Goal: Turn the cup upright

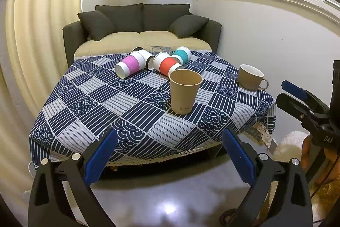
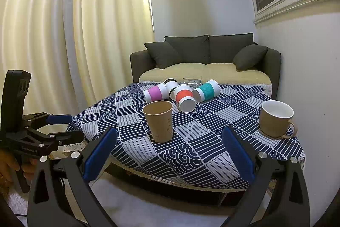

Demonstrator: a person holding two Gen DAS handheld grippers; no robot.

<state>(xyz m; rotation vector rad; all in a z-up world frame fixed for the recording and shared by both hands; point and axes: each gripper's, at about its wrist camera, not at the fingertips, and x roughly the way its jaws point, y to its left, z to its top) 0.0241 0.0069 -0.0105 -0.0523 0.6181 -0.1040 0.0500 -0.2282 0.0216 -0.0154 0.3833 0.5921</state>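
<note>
A tan paper cup (image 1: 185, 91) (image 2: 159, 121) stands upright near the table's middle. A tan mug (image 1: 250, 77) (image 2: 276, 118) stands upright at the right. Behind them, cups with pink (image 1: 129, 64) (image 2: 155, 93), orange (image 1: 167, 64) (image 2: 184, 97) and teal (image 1: 182, 54) (image 2: 206, 90) bands lie on their sides. A white cup (image 1: 146, 56) (image 2: 171, 84) lies among them. My left gripper (image 1: 170, 142) (image 2: 61, 127) is open and empty before the table's front edge. My right gripper (image 2: 170, 142) (image 1: 286, 90) is open and empty at the front right.
The table has a blue and white patterned cloth (image 1: 119, 107) (image 2: 199, 142). A clear glass item (image 1: 159, 49) (image 2: 191, 80) lies at the far edge. A dark sofa (image 1: 140, 24) (image 2: 204, 52) stands behind, curtains (image 1: 42, 35) to the left, a wall (image 1: 265, 35) to the right.
</note>
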